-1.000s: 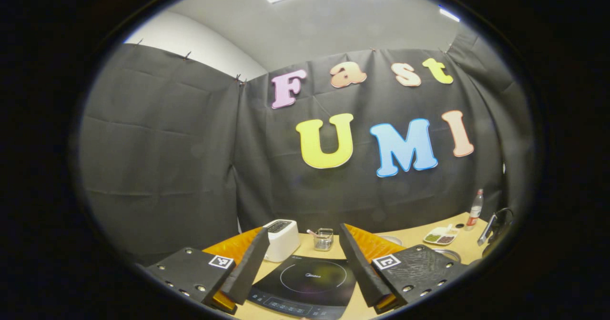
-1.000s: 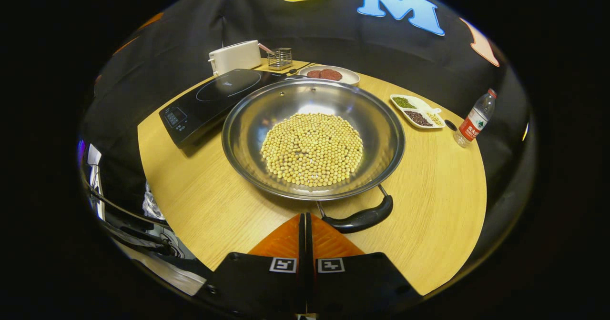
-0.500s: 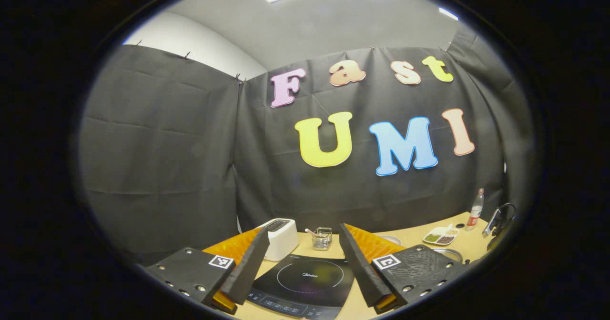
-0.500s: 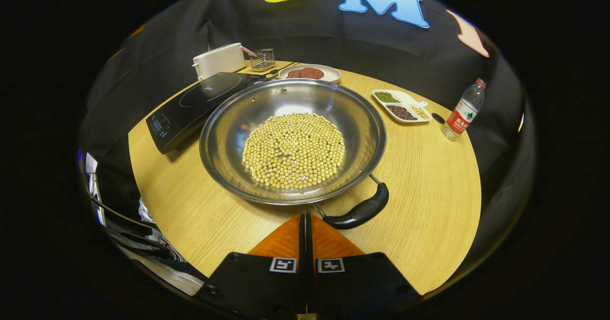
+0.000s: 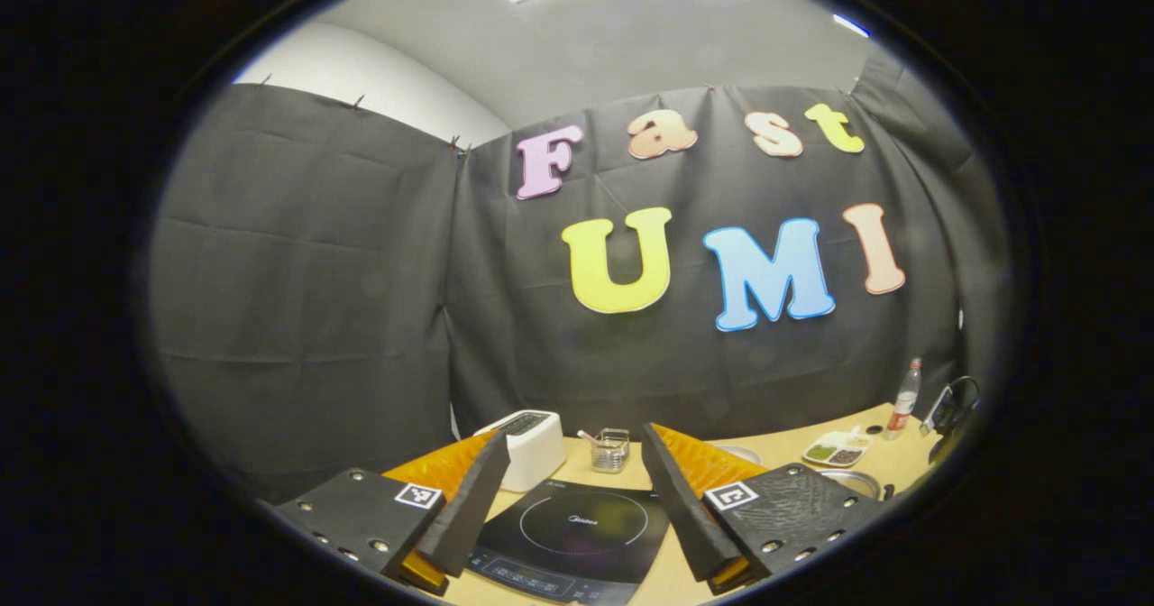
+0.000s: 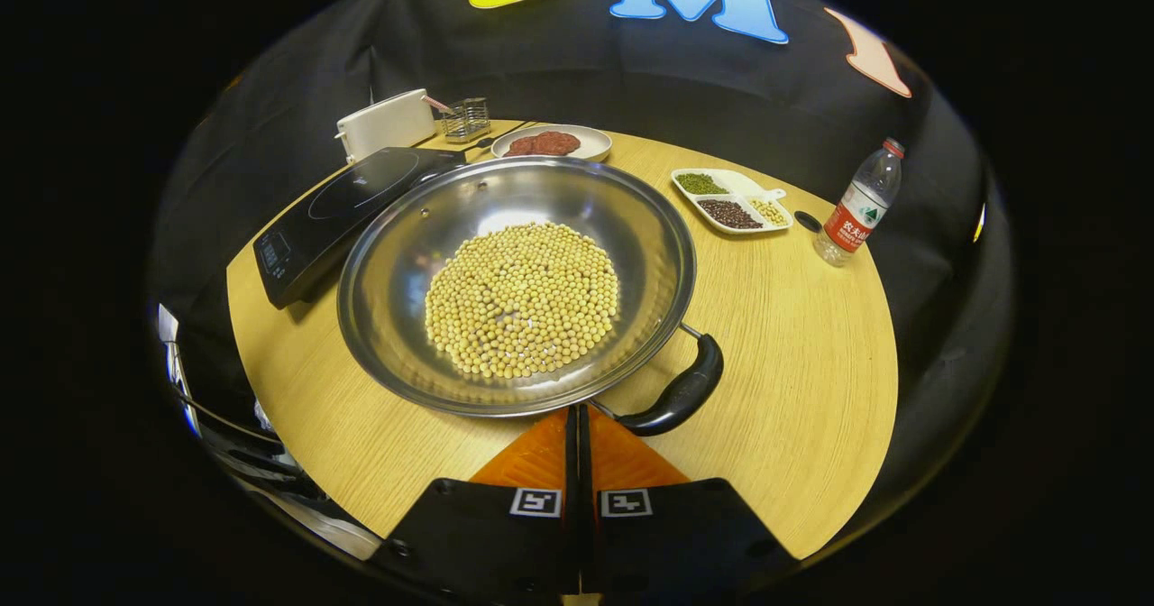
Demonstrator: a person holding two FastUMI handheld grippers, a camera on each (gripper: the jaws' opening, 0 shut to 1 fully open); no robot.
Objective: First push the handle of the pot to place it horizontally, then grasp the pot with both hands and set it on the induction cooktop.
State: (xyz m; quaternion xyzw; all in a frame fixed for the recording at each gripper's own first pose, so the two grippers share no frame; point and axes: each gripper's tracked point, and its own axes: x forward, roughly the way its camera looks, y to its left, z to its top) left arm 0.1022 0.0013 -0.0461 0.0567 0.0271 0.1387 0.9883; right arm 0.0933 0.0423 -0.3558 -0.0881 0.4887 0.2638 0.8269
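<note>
Table (image 6: 793, 390) holds pot (image 6: 514, 281) beside cooktop (image 6: 343, 205), unlifted; right gripper (image 6: 577, 421) closed empty at handle (image 6: 676, 394); left gripper (image 5: 577, 498) open.

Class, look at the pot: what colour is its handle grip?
Black. The pot handle shows best in the right gripper view, curving off the steel pot.
</note>
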